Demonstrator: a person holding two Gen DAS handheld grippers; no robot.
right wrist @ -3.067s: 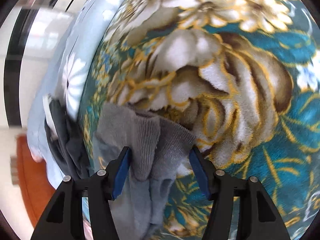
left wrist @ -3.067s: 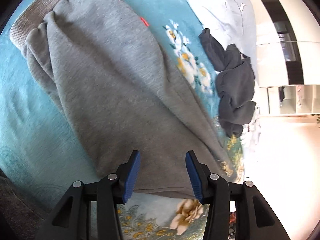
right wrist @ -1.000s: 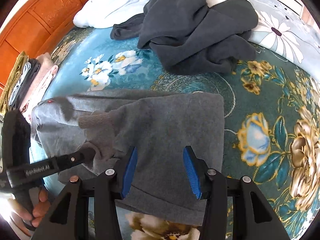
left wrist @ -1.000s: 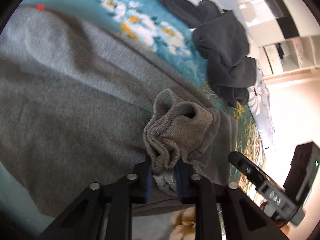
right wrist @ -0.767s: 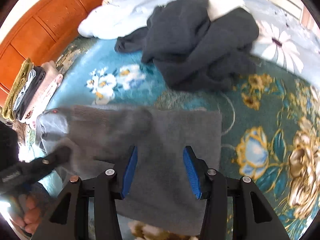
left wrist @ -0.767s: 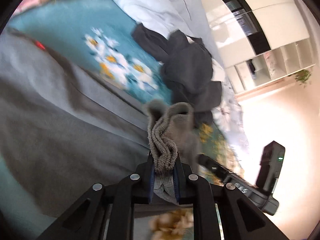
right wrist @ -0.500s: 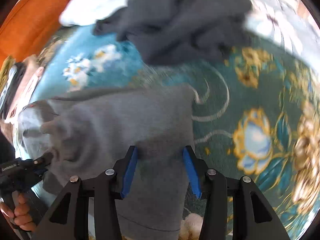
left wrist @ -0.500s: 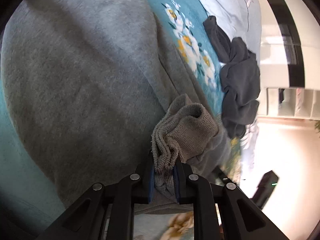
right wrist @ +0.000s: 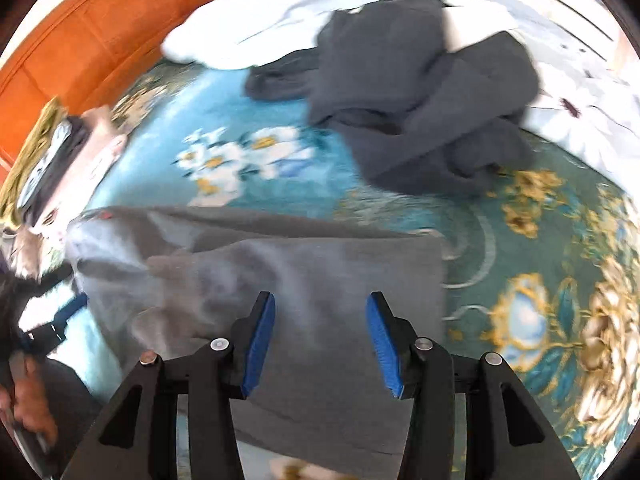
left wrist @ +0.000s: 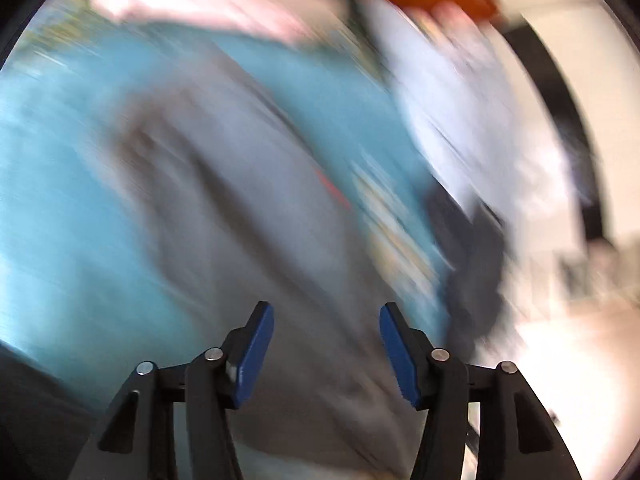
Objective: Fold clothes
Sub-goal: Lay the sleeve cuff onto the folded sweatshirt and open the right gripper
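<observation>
- left wrist view, heavily blurred: left gripper with jaws spread wide, nothing between the blue pads; grey garment spread below on the teal floral blanket; dark clothes off to the right.
- right wrist view: right gripper with jaws spread, empty, hanging over the grey garment, which lies folded over on the blanket; dark clothes pile beyond it, well apart; folded stack at left by the orange headboard.
</observation>
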